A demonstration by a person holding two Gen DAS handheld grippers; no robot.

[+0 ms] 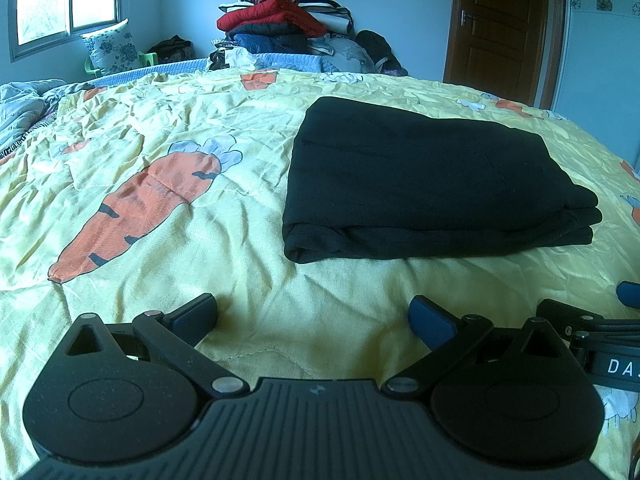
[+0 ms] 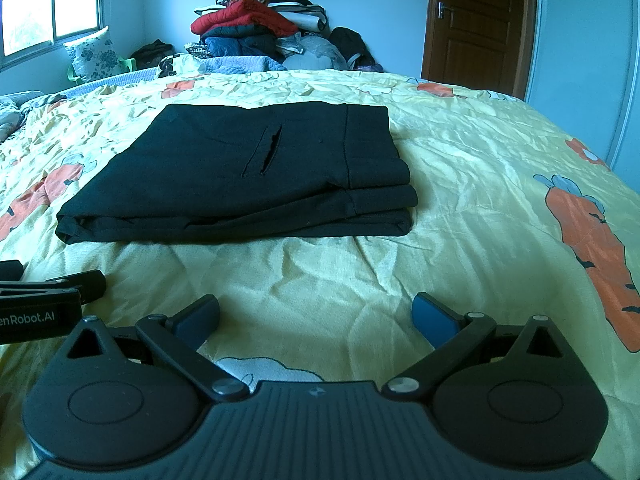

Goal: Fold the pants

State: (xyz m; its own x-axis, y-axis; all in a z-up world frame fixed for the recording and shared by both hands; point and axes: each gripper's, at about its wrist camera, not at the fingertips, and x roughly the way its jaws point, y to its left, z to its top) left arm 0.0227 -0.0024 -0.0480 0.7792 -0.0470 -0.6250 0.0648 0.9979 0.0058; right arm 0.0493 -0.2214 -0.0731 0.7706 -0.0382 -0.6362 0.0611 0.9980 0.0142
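Pants point(image 1: 432, 184), black and folded into a layered rectangle, lie on the yellow carrot-print quilt point(image 1: 168, 128) of the bed, at about 1 o'clock from the left tool point(image 1: 312, 316) and 11 o'clock from the right tool point(image 2: 316, 314). Both tools sit just above the quilt, near each other, blue-padded fingers spread wide apart and holding nothing. A clothes pile point(image 2: 260, 24) stands at 12 o'clock by the far wall.

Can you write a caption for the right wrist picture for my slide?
Open right tongs hover over the carrot-print quilt, with black pants folded in a neat stack just ahead.
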